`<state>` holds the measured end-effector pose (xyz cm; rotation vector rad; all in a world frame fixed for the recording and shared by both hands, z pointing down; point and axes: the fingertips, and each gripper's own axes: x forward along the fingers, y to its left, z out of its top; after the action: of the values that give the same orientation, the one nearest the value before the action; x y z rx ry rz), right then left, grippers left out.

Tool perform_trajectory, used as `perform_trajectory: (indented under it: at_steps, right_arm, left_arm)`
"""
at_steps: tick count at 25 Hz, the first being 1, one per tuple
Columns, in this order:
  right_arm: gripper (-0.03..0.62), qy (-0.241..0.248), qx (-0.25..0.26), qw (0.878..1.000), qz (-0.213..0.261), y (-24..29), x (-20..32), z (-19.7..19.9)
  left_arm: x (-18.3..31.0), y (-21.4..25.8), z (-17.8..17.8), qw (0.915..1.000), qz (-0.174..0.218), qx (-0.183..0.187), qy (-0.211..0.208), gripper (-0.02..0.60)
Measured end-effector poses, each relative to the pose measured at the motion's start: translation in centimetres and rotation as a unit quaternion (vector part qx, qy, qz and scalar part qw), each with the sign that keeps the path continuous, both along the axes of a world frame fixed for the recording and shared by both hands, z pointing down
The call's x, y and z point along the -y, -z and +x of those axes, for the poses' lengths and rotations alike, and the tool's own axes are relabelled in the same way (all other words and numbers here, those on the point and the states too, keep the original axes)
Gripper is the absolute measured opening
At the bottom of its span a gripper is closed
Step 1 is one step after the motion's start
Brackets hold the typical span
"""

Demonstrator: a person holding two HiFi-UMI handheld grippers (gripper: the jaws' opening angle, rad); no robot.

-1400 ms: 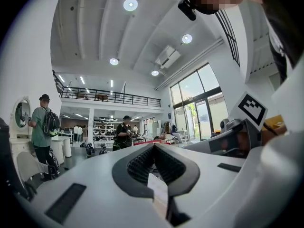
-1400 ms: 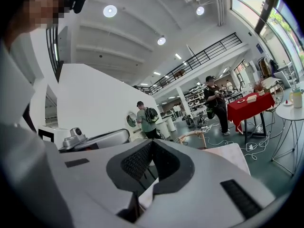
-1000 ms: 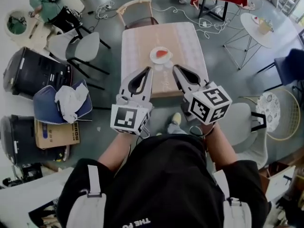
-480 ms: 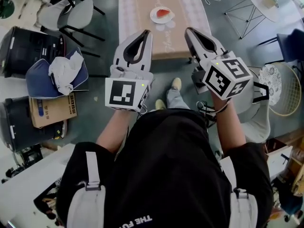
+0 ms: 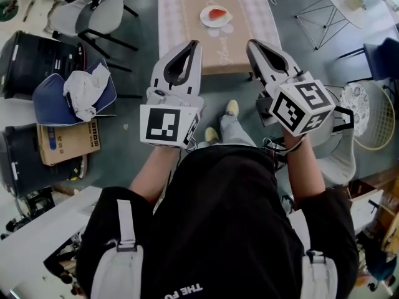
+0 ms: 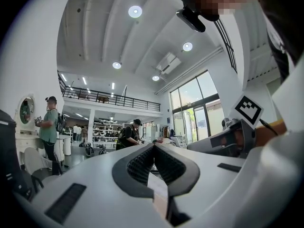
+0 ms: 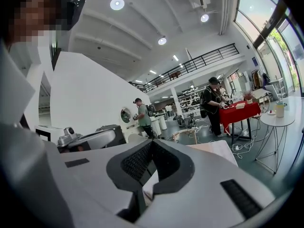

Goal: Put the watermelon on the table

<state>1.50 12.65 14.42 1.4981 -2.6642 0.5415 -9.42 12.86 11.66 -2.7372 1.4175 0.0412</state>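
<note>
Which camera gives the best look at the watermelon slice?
The head view: looking down, it shows the watermelon slice on its white plate on the table. Neither the left gripper view nor the right gripper view shows the slice; the right one catches only part of the table.

- The surface (image 5: 187, 23) stands at the top of the head view, ahead of the person. A plate (image 5: 204, 18) sits on its right half, and the watermelon (image 5: 216, 14) lies on the plate.
- The left claw (image 5: 194, 43) and right claw (image 5: 251, 42) are held side by side, tips toward the surface's near edge. The plate lies beyond and between them.
- Two chairs (image 5: 100, 17) stand left of the surface. Nearer the person are a case (image 5: 37, 61), a seat (image 5: 56, 101) with a cloth (image 5: 84, 95) on it, and a cardboard box (image 5: 65, 143) on the floor.
- A small round table (image 5: 343, 5) stands far right. A wire chair (image 5: 374, 129) is nearer.
</note>
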Motion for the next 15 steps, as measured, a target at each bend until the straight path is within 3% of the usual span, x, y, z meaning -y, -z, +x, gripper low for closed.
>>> perform_trajectory:
  at_steps: [7, 15]
  right_arm:
    - [0.014, 0.006, -0.007, 1.000, -0.014, -0.8, 0.2, -0.3]
    - [0.014, 0.022, -0.011, 1.000, -0.016, -0.7, 0.3, 1.2]
  left_arm:
    - [-0.4, -0.5, -0.9, 0.9999, -0.011, 0.007, 0.012, 0.008]
    - [-0.2, -0.5, 0.6, 0.9994, -0.015, 0.014, 0.026, 0.008]
